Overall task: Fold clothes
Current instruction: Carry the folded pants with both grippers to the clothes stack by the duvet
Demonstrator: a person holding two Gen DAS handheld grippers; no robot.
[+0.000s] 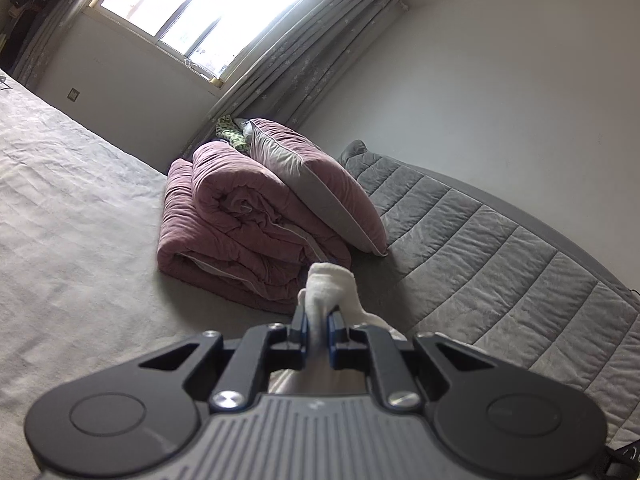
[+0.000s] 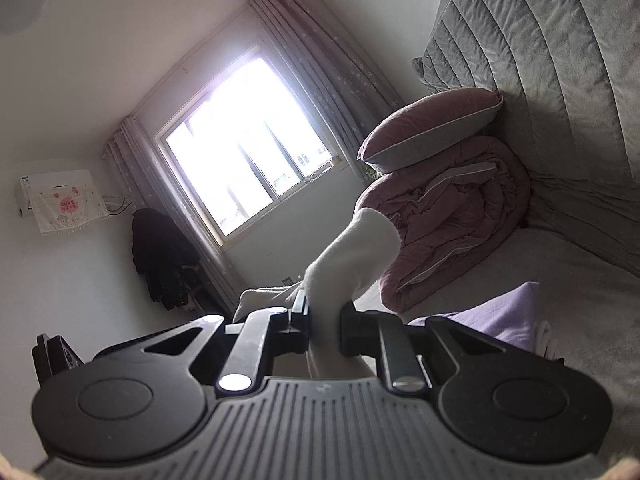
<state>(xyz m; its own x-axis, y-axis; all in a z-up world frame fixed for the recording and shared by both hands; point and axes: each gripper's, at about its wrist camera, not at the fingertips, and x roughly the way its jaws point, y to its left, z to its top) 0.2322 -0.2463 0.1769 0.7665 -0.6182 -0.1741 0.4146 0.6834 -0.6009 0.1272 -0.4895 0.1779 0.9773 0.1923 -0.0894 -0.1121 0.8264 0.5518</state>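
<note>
Bright window in a pale wall, flanked by grey curtains with small flower prints. Grey bed below, with a quilted grey headboard. Folded pink quilt near the headboard, pink pillow leaning on top. Air conditioner high on the wall, under a printed cover. Dark coats hanging beside the window.

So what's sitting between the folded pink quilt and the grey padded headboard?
A pink pillow with grey piping leans there, resting on the folded pink quilt against the grey padded headboard; both wrist views show it.
</note>
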